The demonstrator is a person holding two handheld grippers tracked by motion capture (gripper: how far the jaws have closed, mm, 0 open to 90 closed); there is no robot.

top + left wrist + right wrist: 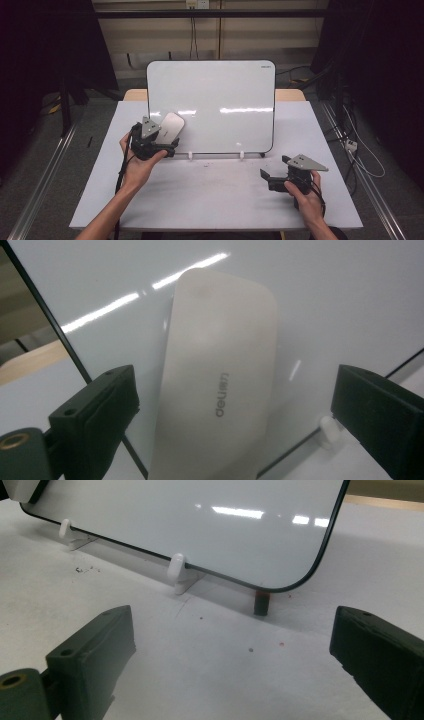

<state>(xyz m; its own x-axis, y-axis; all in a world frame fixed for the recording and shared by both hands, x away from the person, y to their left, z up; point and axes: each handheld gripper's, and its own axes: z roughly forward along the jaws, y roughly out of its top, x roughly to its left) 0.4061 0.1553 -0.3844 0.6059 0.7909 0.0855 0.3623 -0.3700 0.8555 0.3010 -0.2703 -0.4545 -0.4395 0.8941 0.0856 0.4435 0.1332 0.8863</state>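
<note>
While left gripper [161,141] is held up at lower left corner of whiteboard [220,100], jaws are spread wide; white eraser [220,385] is seen between them, lying flat against board face, untouched by either pad. Left forearm is angled in from bottom edge, wrist bent upward, fingers wrapped round gripper body. Right gripper [270,177] is rested low on table [215,195], well right of eraser, jaws apart on nothing, pointed toward board's lower right corner and white clip foot [176,567].
</note>
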